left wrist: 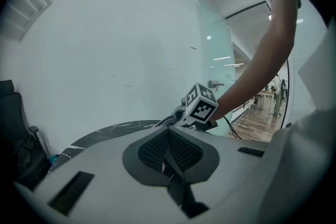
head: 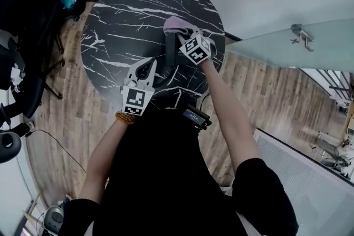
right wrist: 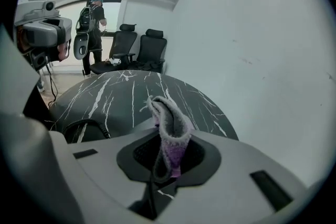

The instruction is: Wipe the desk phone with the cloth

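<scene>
In a white-walled office with plank flooring, a round black marble worktop [head: 127, 8] is serving as the scene of a cleaning job. A person is holding the right gripper [head: 181, 36] over its far side, jaws clamping a pinkish-purple cloth [head: 176, 23]. The left gripper [head: 149, 65] is hovering nearer, jaws pressed together on nothing. The dark desk phone [head: 165, 63] is sitting between them, hard to make out against the marble. The cloth appears clear of the phone, so the wiping seemingly lies ahead.
</scene>
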`<state>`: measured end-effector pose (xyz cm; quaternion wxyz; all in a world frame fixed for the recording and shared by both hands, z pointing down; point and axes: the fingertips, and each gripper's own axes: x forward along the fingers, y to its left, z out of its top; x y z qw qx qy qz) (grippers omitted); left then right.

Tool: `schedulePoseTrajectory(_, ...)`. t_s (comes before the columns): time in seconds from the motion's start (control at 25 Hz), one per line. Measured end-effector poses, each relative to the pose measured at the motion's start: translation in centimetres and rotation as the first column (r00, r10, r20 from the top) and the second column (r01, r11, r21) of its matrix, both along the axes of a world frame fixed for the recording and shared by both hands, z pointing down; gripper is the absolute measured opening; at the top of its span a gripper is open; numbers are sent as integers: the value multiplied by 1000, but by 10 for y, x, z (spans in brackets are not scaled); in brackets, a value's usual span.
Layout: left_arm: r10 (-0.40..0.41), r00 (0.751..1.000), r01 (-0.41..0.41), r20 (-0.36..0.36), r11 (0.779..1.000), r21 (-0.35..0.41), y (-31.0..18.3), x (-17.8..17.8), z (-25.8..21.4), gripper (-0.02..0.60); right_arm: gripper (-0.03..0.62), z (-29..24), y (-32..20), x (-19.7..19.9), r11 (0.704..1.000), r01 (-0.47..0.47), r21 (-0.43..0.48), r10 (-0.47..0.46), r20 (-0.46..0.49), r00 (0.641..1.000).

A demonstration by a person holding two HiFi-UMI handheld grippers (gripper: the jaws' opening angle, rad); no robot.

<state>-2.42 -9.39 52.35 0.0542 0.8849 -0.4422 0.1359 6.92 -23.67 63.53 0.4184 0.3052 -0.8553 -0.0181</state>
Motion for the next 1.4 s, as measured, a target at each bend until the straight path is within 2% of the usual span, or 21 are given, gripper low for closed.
schedulePoseTrajectory(0.36,-1,1000,1,0,1000,-4,2,1,3,14,62,24,9,2,994,-14,-104,14,-2,1000)
schedulePoseTrajectory(0.68,-1,1000,1,1,1000,-6,0,-2,2,14,64,36,23,2,993,51,-104,-61,-87,994)
schedulePoseTrajectory(0.88,6,1000,-6,1,1000,-1,1,-1,0,14,64,40,29,6,991,26,-133,-36,-68,997)
schedulePoseTrajectory(1.4,8,1000,-8,5,1000,2,3,-2,-1,14,64,48,45,8,984,30,-174,-43,-74,996)
